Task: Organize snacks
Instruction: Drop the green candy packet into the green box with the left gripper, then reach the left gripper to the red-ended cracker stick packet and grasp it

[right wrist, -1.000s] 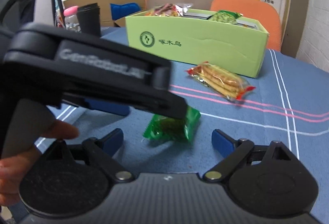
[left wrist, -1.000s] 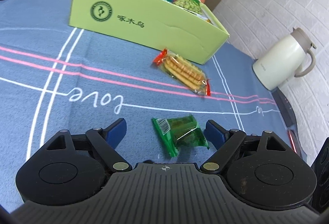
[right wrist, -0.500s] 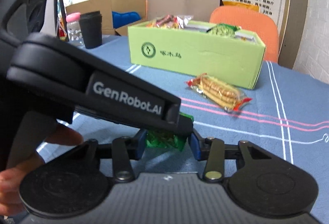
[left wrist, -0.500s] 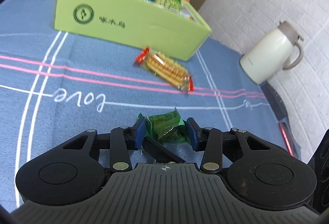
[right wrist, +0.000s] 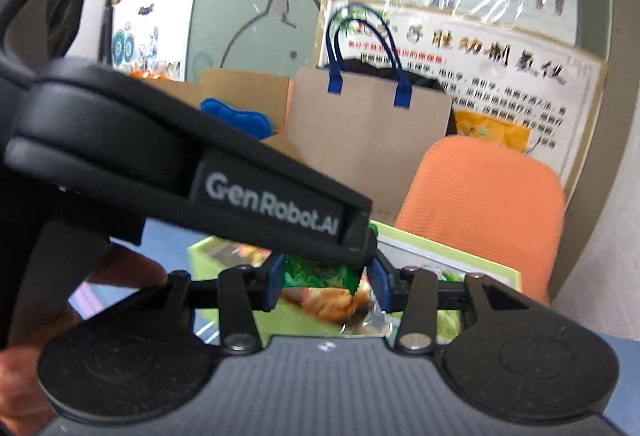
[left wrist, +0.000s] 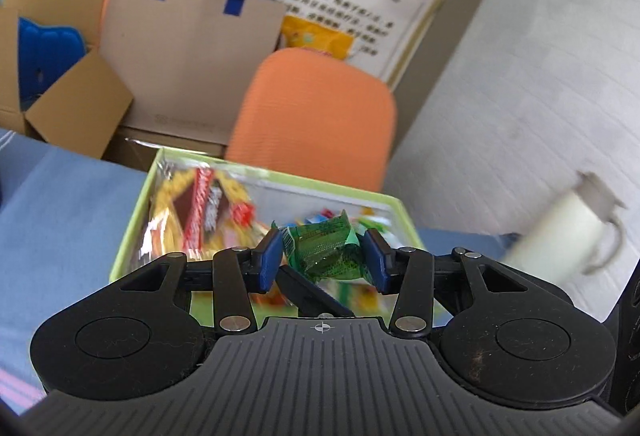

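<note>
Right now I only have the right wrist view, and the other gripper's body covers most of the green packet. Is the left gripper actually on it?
Observer: Yes. In the left wrist view the green snack packet sits between the blue pads of the left gripper. Both pads touch it, though the jaws are opening.
Operator: What's behind the packet there?
Observer: The open green box, with yellow-and-red packets in its left end.
Operator: Anything beside the box?
Observer: A white jug stands to its right, blurred.
</note>
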`<state>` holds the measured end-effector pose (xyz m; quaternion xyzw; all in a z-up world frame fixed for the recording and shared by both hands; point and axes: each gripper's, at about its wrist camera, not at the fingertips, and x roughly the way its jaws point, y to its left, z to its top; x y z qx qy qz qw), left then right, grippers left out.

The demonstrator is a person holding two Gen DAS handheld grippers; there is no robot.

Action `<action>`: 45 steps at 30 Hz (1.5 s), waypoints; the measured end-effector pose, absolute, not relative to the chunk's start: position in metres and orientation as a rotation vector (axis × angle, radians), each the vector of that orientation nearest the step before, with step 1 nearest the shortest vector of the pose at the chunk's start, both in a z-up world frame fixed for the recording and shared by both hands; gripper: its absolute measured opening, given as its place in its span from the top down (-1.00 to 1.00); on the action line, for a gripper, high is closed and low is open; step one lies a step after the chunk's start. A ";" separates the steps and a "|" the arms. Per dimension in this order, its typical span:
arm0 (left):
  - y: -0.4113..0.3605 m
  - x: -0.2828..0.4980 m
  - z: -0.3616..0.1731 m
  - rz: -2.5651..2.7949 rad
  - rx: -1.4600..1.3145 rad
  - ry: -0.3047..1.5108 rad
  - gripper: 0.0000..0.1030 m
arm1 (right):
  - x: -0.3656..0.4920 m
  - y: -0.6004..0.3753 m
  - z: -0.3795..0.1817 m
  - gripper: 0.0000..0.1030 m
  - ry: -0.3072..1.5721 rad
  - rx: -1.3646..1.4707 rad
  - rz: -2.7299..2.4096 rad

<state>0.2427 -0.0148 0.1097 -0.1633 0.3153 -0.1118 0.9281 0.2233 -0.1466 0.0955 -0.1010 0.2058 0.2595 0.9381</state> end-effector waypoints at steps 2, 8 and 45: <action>-0.011 0.270 0.095 -0.216 -0.340 0.684 0.54 | 0.251 -0.139 0.084 0.10 0.459 -0.220 0.526; -0.012 0.298 0.060 -0.194 -0.285 0.717 0.48 | 0.294 -0.129 0.051 -0.03 0.565 -0.228 0.558; 0.033 0.127 0.032 -0.205 -0.497 0.777 -0.61 | 0.155 -0.205 -0.004 -0.98 0.695 -0.030 0.538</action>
